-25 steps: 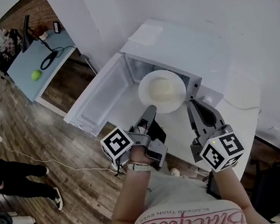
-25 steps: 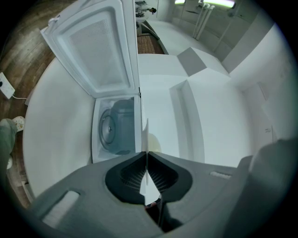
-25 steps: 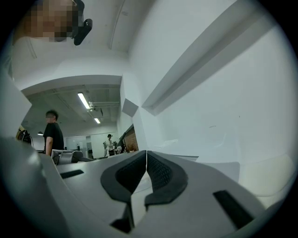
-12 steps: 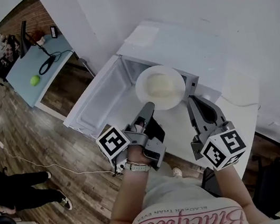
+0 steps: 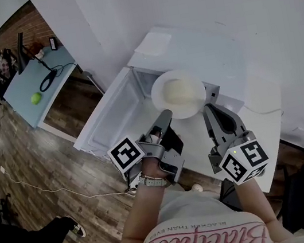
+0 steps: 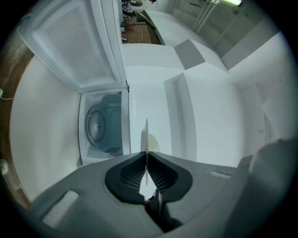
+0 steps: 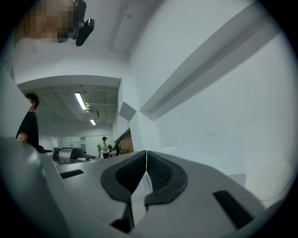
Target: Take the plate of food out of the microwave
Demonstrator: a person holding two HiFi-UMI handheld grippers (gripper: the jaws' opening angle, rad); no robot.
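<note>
nearest, at bottom centre of the head view, a light printed shirt and two forearms are seen. just above them the left gripper (image 5: 164, 116) is clenched on the near rim of the plate (image 5: 156, 91). in the left gripper view the rim is seen edge-on, pinched between the dark pads (image 6: 162, 173), with pale food (image 5: 180, 91) lying on top.

the right gripper (image 5: 208, 109) is held at centre right with its jaws pressed together on nothing. it is pointed at the bare white wall (image 7: 223, 93), just beside the plate's near-right rim, and no contact can be made out.

key relation: the plate is carried entirely ahead of the left tips, cantilevered away from them toward the microwave (image 5: 197, 46). it is held about level from one rim point only. no long axis is offered by a round plate, so the lever is set by the grip point alone. the left hand is on it, the right is the free one nearby.

the plate is judged clear of the cavity: the bare turntable (image 6: 98, 125) is seen off to the left of the rim in the left gripper view. the open door (image 5: 109, 111) is swung out at centre left. set-down on the white counter (image 5: 196, 139) is judged the remaining step.

far upper left, a light blue table (image 5: 44, 70) with a green ball (image 5: 36, 97) is seen.
</note>
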